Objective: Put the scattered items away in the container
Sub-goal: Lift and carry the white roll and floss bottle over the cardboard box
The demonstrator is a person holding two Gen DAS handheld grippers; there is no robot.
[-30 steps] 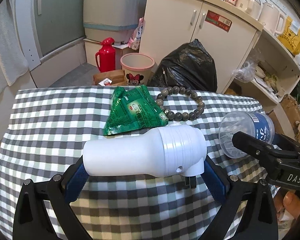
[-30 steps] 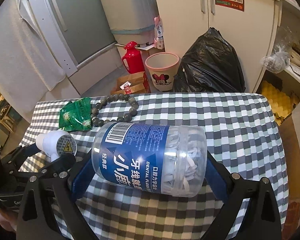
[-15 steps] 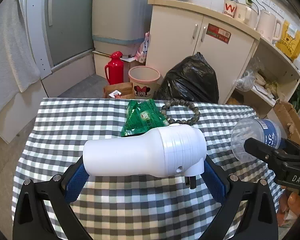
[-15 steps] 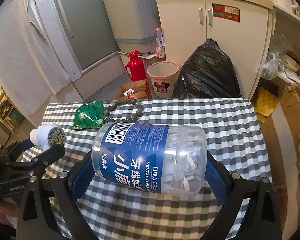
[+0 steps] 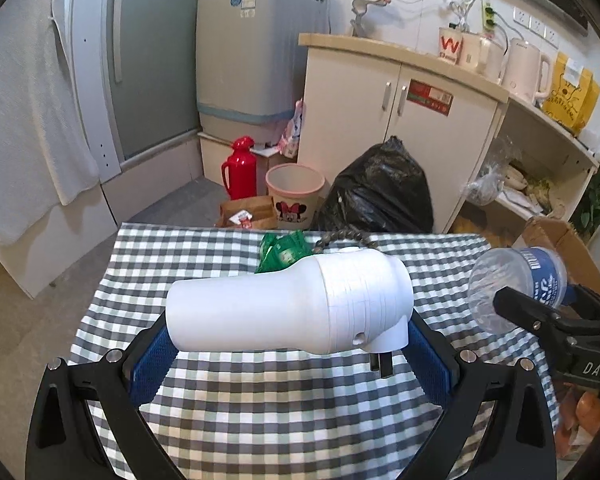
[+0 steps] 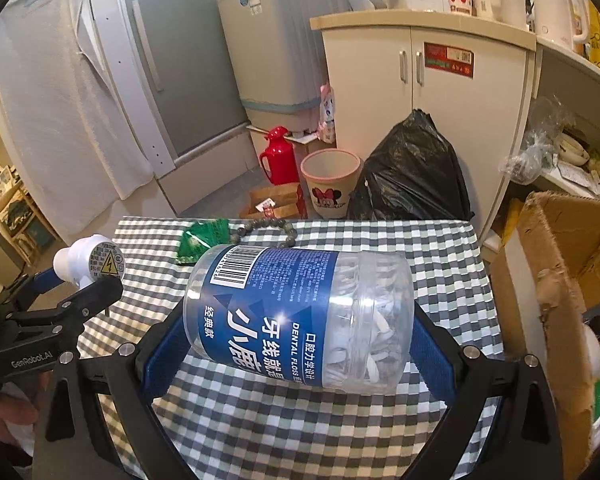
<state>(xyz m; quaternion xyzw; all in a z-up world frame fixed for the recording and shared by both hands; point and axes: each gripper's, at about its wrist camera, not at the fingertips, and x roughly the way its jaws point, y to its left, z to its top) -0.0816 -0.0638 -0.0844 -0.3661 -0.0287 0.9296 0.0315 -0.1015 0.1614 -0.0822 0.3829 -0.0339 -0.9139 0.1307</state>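
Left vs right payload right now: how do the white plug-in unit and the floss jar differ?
The white unit is opaque and plain, with plug prongs underneath; the floss jar is clear plastic with a blue label and barcode, floss picks visible inside. The unit narrows to a neck at one end; the jar is an even cylinder. Shared: each lies sideways, clamped in its gripper, left and right, above the checked cloth.

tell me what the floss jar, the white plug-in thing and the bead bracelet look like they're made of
Dental floss jar: clear, glossy plastic by the look; the floss picks show through, and a printed blue label wraps it.
White plug-in device: smooth, matte white moulded plastic, with metal prongs underneath.
Bead bracelet: dull grey-green round beads, possibly stone or wood; too small to tell.
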